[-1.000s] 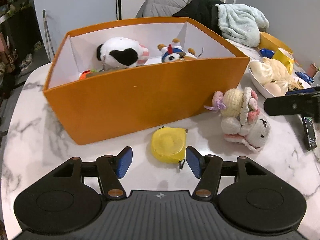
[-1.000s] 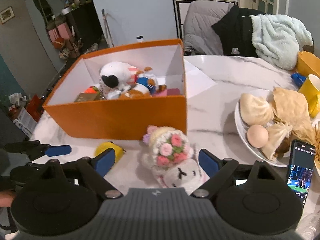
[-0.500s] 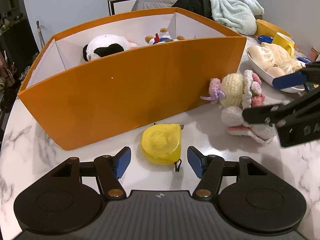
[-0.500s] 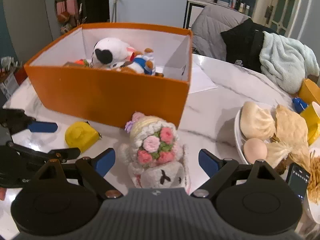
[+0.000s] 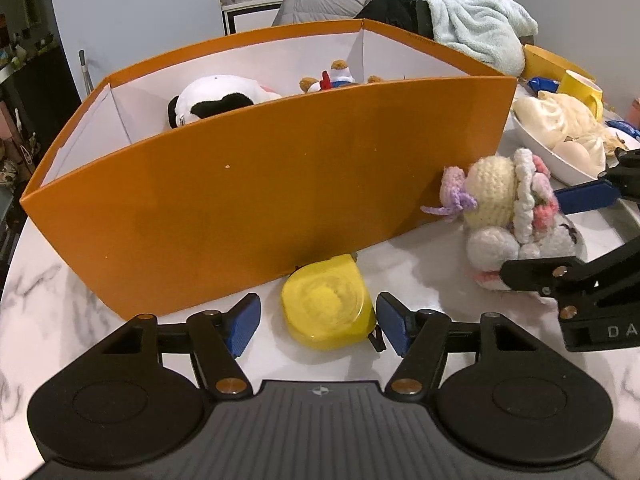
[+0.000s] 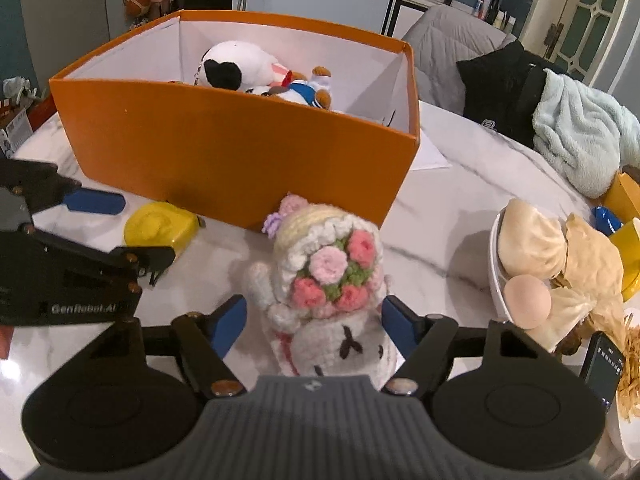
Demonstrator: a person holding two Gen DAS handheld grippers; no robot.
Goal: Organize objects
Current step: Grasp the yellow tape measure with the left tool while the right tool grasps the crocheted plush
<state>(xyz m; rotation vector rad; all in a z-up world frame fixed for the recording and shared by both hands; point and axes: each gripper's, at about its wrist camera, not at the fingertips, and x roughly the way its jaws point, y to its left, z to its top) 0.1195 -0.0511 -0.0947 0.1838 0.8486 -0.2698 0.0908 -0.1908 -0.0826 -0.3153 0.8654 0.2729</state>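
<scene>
Step in hand: double pick-up for the orange box (image 5: pixel 280 184). My left gripper (image 5: pixel 318 322) is spread wide, blue pads either side of the yellow tape measure (image 5: pixel 326 306), which lies flat on the marble table (image 5: pixel 52 320) close against the box's near wall. Right pad looks just beside the case; left pad is apart from it. Nothing gripped yet.

My right gripper (image 6: pixel 314 322) is likewise spread, straddling the crocheted doll (image 6: pixel 324 292), which lies on the table near the box's right front corner. Whether its pads touch the yarn I cannot tell.

Next move, as I judge it: close both, lift above the box rim, release inside. The doll is soft and should compress; the tape measure's case is hard and smooth, so the pinch needs centring.

Obstacles: the box wall stands directly ahead of both picks, and the two grippers work near each other. Inside the box a black-and-white plush (image 5: pixel 218 98) and a smaller toy (image 5: pixel 332 78) occupy the middle. A bowl of food (image 6: pixel 516 276) and a phone (image 6: pixel 602 364) sit toward the table's right edge.
</scene>
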